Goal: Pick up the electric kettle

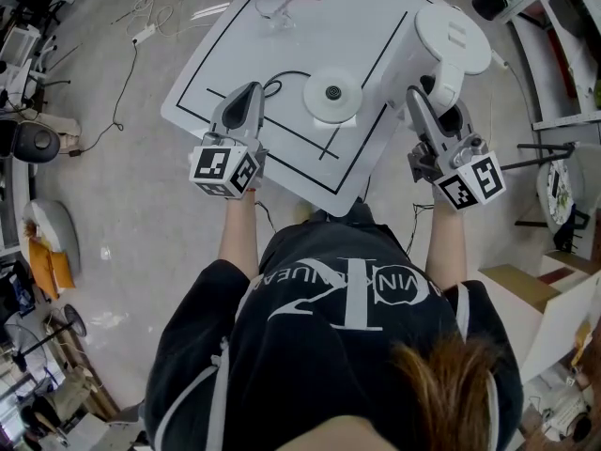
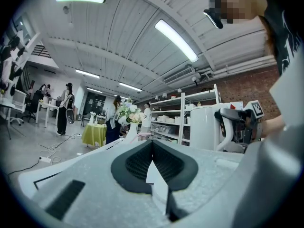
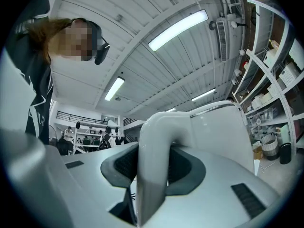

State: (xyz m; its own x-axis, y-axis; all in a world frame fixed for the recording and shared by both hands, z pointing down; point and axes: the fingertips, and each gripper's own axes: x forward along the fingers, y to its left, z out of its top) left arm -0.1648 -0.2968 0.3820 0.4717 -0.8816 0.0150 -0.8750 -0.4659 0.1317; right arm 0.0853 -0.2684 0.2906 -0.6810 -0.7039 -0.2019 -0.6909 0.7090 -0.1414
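The kettle (image 1: 451, 36) is right of the base (image 1: 332, 95), off it and apart from it, near the right edge of the table (image 1: 235, 36). No view shows whether it rests on the table.

The right gripper (image 3: 153, 166) is right of the base, at the near side of the kettle. It is clamped on the handle (image 3: 152, 141), with a dark pad pressed against each side of the upright white loop.

The left gripper (image 1: 247, 97) is just left of the base, over the table. Its jaws are closed tip to tip with nothing between them.

A black cord (image 1: 274, 86) curls off the left side of the base, between it and the left gripper.

Beyond the base, at the far end of the table, stands a vase of flowers (image 2: 129, 120). Past the kettle, farther right of the base, are shelves (image 1: 554, 64).

Well behind the base, across the room, people stand near a small table with a yellow cloth (image 2: 94, 133).
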